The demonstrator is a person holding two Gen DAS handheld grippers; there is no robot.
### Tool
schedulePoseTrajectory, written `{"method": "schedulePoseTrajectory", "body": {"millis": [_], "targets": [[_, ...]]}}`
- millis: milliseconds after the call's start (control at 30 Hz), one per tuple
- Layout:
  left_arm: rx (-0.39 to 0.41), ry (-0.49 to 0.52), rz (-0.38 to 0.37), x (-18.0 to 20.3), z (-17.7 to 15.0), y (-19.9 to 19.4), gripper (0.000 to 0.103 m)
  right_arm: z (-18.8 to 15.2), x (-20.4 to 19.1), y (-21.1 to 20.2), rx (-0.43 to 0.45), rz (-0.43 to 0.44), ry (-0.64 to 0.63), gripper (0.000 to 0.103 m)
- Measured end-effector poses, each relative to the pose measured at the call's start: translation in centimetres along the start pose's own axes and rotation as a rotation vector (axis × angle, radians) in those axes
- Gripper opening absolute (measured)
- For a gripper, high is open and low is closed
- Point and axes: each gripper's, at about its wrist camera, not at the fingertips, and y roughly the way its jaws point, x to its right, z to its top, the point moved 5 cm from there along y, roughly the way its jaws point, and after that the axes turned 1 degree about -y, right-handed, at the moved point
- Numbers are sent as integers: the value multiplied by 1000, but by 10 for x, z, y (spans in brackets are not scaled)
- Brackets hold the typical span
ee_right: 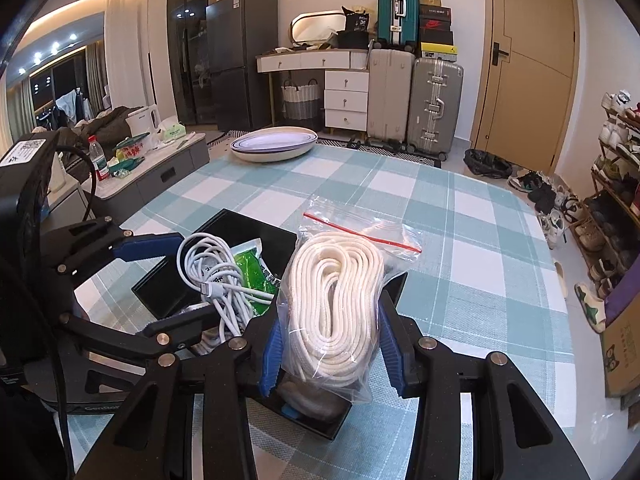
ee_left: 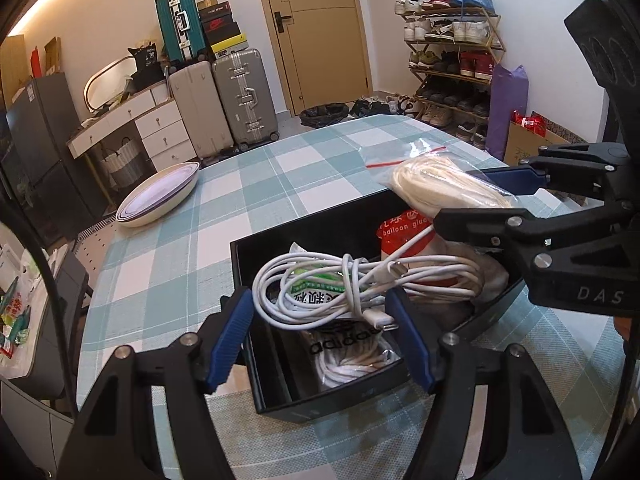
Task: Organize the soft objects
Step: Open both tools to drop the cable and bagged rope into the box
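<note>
Checked tablecloth (ee_right: 460,220) carries a black box (ee_left: 360,396) and oval dishes (ee_right: 276,148).

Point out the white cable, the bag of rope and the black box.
white cable (ee_left: 320,280), left wrist view, middle of the coil.
bag of rope (ee_right: 340,300), right wrist view, middle of the rope bundle.
black box (ee_left: 256,264), left wrist view, left wall.

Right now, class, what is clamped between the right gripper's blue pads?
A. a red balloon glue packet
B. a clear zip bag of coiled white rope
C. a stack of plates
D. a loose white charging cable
B: the right gripper pinches the zip bag of white rope above the black box.
</note>
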Motion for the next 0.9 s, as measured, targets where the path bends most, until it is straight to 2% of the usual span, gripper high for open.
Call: {"method": "schedulePoseTrajectory", "body": {"millis": [100,133,400,700,800,900], "targets": [[-2,-12,-10,-3,0,-2,73,0,-2,4,-13,7,-20,43],[-3,-22,-14,-5,0,-4,79,1,-1,5,-15,7,-25,43],[29,-43,-25,-12,-1,-23,102,1,-3,9,-31,24,-34,43],[23,-105,-16,-31,-10,-25,103,-11,-11,24,-94,34,-57,44],[28,-143,-33,-37,-13,-27,103,-11,-14,21,-88,26,-56,50],[35,-169,-34,-43,-17,-30,103,-10,-13,7,-32,9,-43,72]]}}
